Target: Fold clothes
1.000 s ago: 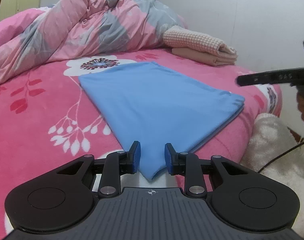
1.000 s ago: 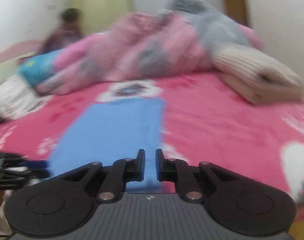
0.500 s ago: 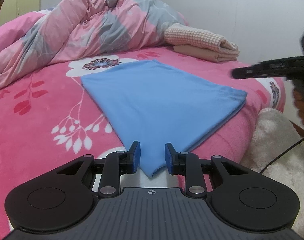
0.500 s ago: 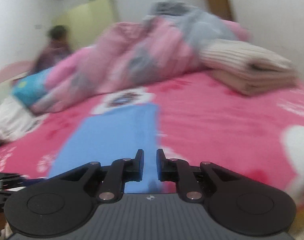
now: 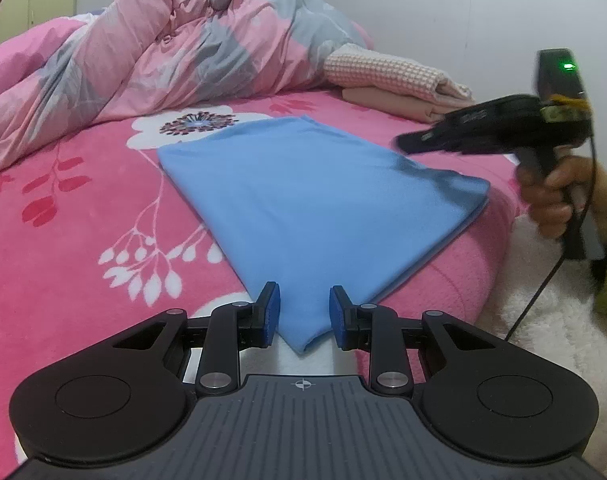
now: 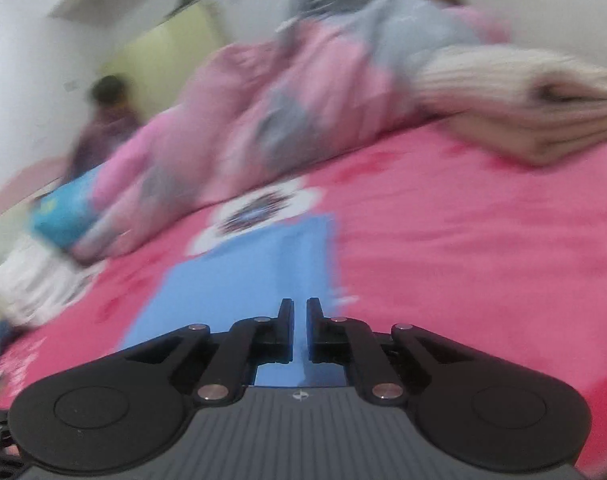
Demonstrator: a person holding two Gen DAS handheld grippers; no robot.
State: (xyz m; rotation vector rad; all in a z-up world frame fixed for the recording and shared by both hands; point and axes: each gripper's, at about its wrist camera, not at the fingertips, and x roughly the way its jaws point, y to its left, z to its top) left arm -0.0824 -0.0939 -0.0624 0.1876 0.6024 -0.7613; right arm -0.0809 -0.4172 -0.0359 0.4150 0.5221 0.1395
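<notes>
A blue cloth (image 5: 311,200), folded into a flat rectangle, lies on the pink flowered bed (image 5: 63,240). My left gripper (image 5: 304,316) stands open at the bed's near edge, and the cloth's nearest corner lies between its blue pads without being pinched. In the left wrist view my right gripper (image 5: 411,142) hovers over the cloth's right corner, held by a hand (image 5: 551,196), and throws a shadow on the fabric. The blurred right wrist view shows that gripper (image 6: 300,328) with its fingers almost together above the blue cloth (image 6: 243,280), holding nothing.
A crumpled pink and grey quilt (image 5: 183,48) is heaped at the back of the bed. Folded beige towels (image 5: 391,84) are stacked at the back right. A white fluffy cover (image 5: 543,320) and a black cable (image 5: 543,292) hang off the bed's right side. A person (image 6: 107,120) stands far left.
My right gripper has swung in from the right and now hangs over the cloth's right corner. The left gripper has stayed open at the near corner, shifting only slightly.
</notes>
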